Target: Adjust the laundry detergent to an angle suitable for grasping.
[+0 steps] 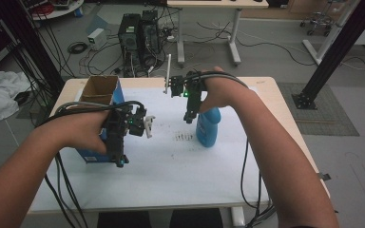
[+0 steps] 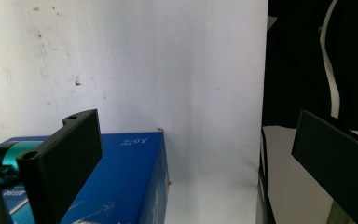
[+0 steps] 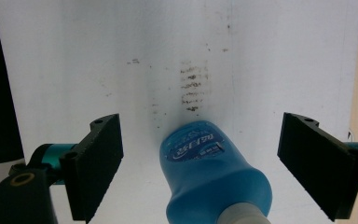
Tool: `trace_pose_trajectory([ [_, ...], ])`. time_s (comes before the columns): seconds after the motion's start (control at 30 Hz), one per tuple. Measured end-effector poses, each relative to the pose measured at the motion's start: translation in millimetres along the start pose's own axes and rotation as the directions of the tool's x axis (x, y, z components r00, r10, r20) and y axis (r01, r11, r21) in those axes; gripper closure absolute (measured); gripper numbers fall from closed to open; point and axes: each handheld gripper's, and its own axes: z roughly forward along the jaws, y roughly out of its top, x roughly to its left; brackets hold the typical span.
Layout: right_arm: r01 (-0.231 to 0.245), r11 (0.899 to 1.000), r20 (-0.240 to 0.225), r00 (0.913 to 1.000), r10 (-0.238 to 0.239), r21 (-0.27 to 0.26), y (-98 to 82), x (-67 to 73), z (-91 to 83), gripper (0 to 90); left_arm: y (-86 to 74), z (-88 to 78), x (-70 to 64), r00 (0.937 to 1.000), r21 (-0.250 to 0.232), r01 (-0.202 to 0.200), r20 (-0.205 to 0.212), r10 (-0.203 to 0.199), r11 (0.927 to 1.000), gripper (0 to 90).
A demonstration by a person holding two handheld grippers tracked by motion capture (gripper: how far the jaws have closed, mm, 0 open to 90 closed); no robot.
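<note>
A blue plastic bottle (image 1: 208, 128) stands upright on the white sheet, right of centre. My right gripper (image 1: 188, 118) hangs just left of its top, pointing down. In the right gripper view the bottle (image 3: 209, 172) with its pale cap lies between and below the jaws of the right gripper (image 3: 199, 120), which stands open without touching it. An open-topped blue cardboard box (image 1: 100, 90) stands at the left. My left gripper (image 1: 120, 161) points down in front of its near right corner. In the left gripper view the left gripper (image 2: 193, 126) is open, its left jaw over the box (image 2: 126, 177).
Dark smudges (image 1: 184, 137) mark the white sheet (image 1: 171, 175) beside the bottle. Cables trail from both grippers over the table's near edge. Beyond the table are computer towers (image 1: 140, 33), a second desk and a black frame post (image 1: 332, 52).
</note>
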Motion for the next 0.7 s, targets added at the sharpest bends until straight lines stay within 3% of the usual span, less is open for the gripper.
trace_pose_trajectory([
  [0.33,-0.009,1.0,0.003,1.0,0.009,-0.01,-6.7,0.7,-2.9,13.1,6.8,-1.8,-1.6,1.0,0.005,-0.007,0.0,0.007,1.0,1.7],
  [0.7,-0.008,1.0,0.002,1.0,0.008,-0.014,-5.8,-0.9,-2.2,13.1,2.0,-4.4,-1.7,1.0,-0.005,-0.001,-0.009,0.001,1.0,1.7],
])
